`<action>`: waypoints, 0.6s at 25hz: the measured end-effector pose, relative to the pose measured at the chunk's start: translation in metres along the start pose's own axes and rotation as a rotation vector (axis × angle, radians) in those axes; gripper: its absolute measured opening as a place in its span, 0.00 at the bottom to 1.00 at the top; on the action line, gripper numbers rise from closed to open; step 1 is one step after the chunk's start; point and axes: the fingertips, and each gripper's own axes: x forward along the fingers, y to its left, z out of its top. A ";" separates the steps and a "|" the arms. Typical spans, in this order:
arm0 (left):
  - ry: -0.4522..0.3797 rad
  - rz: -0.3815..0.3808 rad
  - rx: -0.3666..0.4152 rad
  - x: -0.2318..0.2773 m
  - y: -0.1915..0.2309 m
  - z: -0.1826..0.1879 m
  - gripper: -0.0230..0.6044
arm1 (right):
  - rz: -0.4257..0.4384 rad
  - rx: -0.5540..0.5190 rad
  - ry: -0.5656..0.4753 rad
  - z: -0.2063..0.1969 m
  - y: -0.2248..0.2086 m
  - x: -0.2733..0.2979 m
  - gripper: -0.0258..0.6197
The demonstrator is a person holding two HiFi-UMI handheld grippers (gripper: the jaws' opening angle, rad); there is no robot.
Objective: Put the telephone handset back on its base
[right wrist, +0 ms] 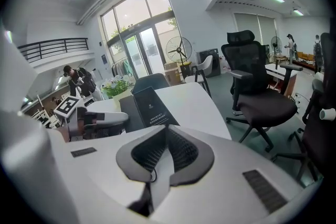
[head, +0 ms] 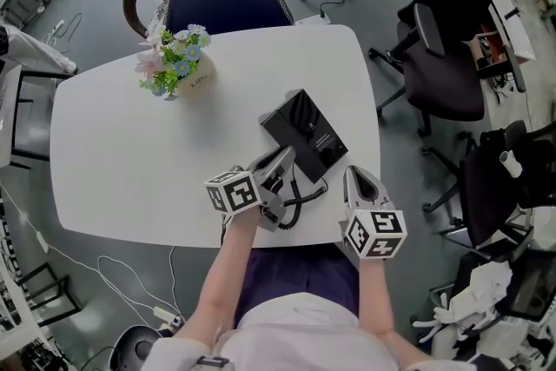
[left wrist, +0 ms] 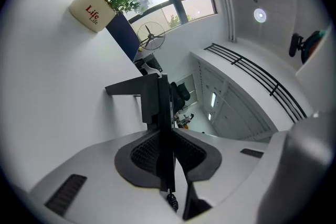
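Along the near edge of the white table [head: 130, 152] both grippers work close together, with the rim running just beneath them. The table's right edge passes just beyond the black telephone base [head: 306, 133], and past it black office chairs [head: 447, 65] stand on the grey floor. A blue chair [head: 228, 0] is drawn up to the far edge. A flower pot [head: 178, 65] sits near the far-left part of the top, well apart from the base, and broad white tabletop lies between the pot and the left gripper [head: 282, 159].

The left gripper pinches the handset [left wrist: 157, 105], its pads pressed on either side of the thin black body. A coiled cord [head: 304, 195] trails from under the jaws toward the base. In the head view the handset sits at the base's near-left corner, just beside it; I cannot tell whether the two touch.

The right gripper [head: 358, 175] hovers at the near right, just beside the base's near corner and close to the table's right edge. Its jaws are pressed together with nothing between them. From the right gripper view the base [right wrist: 149, 106] lies straight ahead.
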 end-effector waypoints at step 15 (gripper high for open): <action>-0.036 -0.030 -0.036 0.000 0.005 0.000 0.17 | 0.009 0.001 -0.003 -0.001 -0.001 -0.003 0.10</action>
